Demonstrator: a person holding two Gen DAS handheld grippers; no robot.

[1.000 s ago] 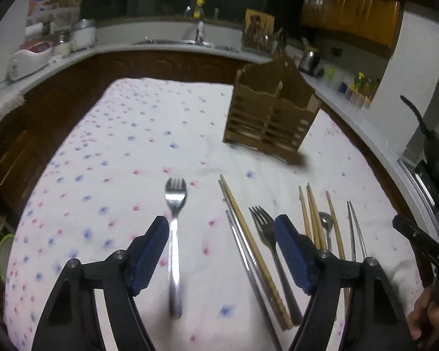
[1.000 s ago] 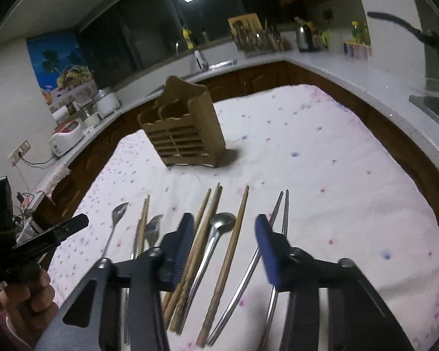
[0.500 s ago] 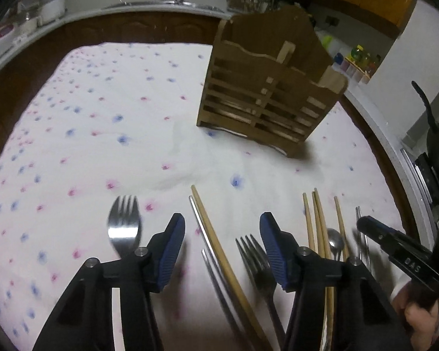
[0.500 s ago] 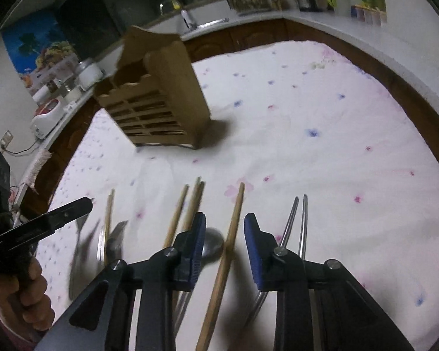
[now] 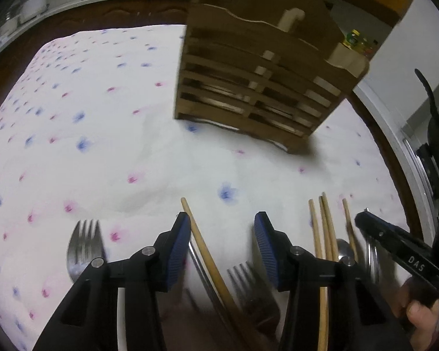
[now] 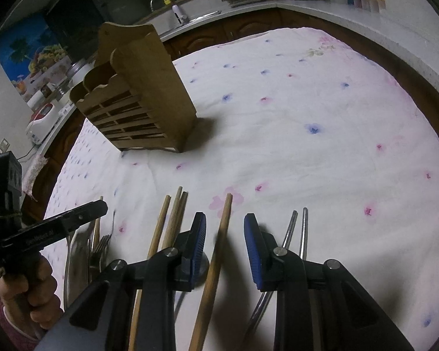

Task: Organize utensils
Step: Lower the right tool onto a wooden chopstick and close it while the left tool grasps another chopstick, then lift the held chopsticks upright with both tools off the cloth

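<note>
In the left wrist view my left gripper (image 5: 222, 248) hangs low over the flowered cloth, its jaws closing. A wooden chopstick (image 5: 203, 251), a metal chopstick and a fork (image 5: 248, 280) lie between its pads, which press on nothing. Another fork (image 5: 85, 245) lies to its left. My right gripper (image 6: 225, 242) straddles a single wooden chopstick (image 6: 219, 251) with a gap on both sides. A spoon bowl (image 6: 203, 267) sits under its left pad. Metal chopsticks (image 6: 304, 234) lie on its right, wooden chopsticks (image 6: 166, 228) on its left. The empty wooden utensil holder (image 6: 137, 99) stands upright further back.
The white cloth (image 6: 322, 161) covers the table, with bare cloth right of the holder. A dark wooden table edge and kitchen counters ring it. A hand (image 6: 29, 292) holds the left gripper's handle (image 6: 52, 231) close to the right gripper. A rice cooker (image 6: 41, 120) stands far left.
Both grippers came down and forward toward the utensils and their jaws narrowed. The left one shifted right from the lone fork to the chopstick and second fork.
</note>
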